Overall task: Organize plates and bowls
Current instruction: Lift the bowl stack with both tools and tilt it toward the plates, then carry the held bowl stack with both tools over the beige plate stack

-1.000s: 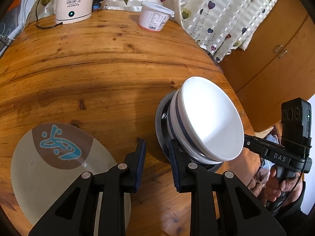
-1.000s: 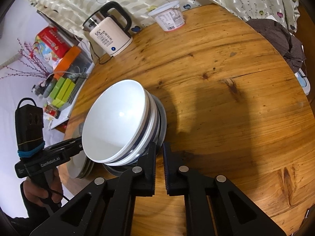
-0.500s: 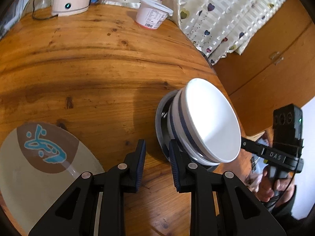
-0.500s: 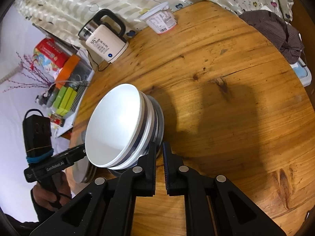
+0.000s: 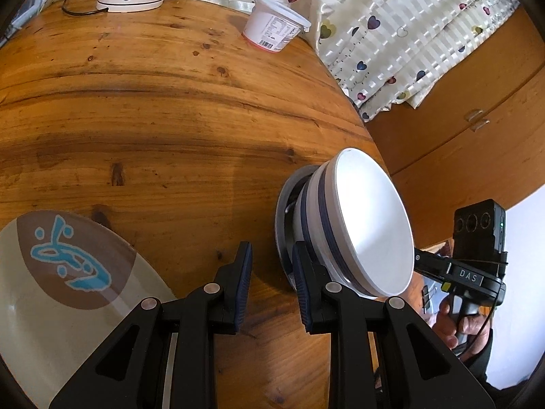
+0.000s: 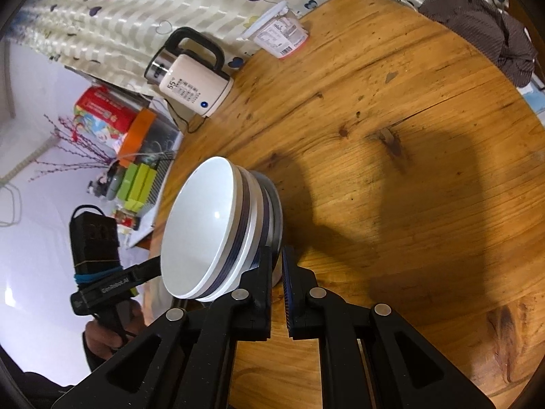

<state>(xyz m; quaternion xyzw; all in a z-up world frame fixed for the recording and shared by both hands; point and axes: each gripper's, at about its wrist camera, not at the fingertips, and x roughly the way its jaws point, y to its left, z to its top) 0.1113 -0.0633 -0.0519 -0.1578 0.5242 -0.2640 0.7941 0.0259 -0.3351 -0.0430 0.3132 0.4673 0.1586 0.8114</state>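
Observation:
Nested white bowls (image 5: 371, 225) with dark blue bands sit in a grey plate (image 5: 282, 211) near the edge of the round wooden table (image 5: 170, 119). In both views the stack looks tilted. My right gripper (image 6: 277, 255) is shut on the grey plate's (image 6: 274, 197) near rim, just below the bowls (image 6: 201, 225). My left gripper (image 5: 271, 248) stands open with only bare wood between its fingers; its right finger lies against the plate's rim. A large beige plate (image 5: 51, 289) with a brown patch and a blue drawing lies to the lower left of the left gripper.
A cream kettle (image 6: 194, 85) and a white tub (image 6: 282, 35) stand at the table's far side by the heart-print curtain. A brown cloth (image 6: 483, 27) lies at the far right edge. A wooden cabinet (image 5: 460, 119) stands beyond the table. A person's hand (image 5: 466, 327) holds the right gripper's handle.
Both views have rolled a little and the right gripper has eased slightly closer. The bowl stack keeps its place against both grippers. Neither pair of jaws has changed.

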